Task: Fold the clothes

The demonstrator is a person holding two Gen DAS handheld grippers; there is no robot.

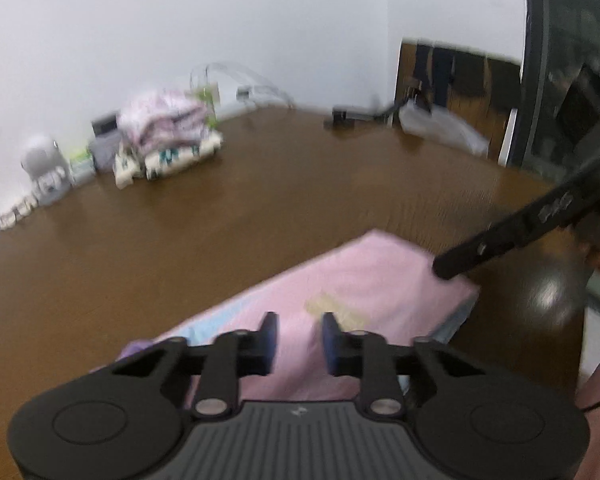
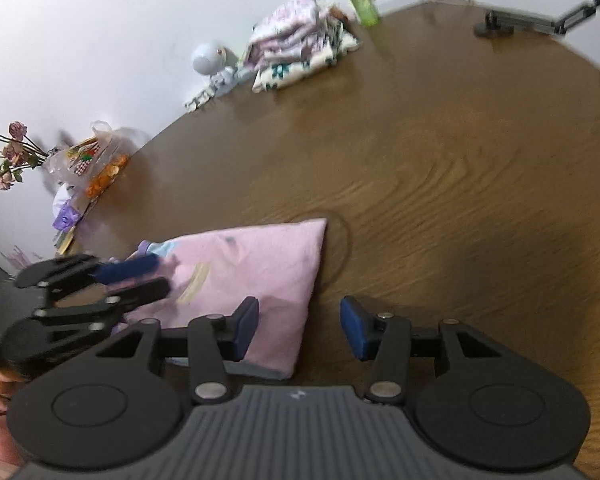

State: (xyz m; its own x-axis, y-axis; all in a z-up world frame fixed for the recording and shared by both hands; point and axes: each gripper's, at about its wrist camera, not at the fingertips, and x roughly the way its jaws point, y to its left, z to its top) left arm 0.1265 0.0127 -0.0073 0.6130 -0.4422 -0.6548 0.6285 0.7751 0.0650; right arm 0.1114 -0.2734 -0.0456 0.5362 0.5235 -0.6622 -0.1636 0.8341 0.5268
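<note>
A folded pink garment [image 1: 364, 280] with a pale blue edge lies on the brown wooden table [image 1: 180, 220] near its front edge. It also shows in the right wrist view [image 2: 252, 272]. My left gripper [image 1: 299, 334] hovers just over the garment, jaws a little apart and empty; it shows at the left of the right wrist view [image 2: 156, 276]. My right gripper [image 2: 299, 326] is open and empty over the garment's right edge. One of its fingers [image 1: 452, 266] reaches to the garment's far right corner in the left wrist view.
A stack of folded patterned clothes [image 2: 300, 48] sits at the far wall, with a small white robot figure [image 2: 210, 60] and a green bottle [image 2: 364, 4]. A black desk-arm base [image 2: 496, 26] stands far right. A snack bag [image 2: 96, 160] and dried flowers [image 2: 4, 156] stand left.
</note>
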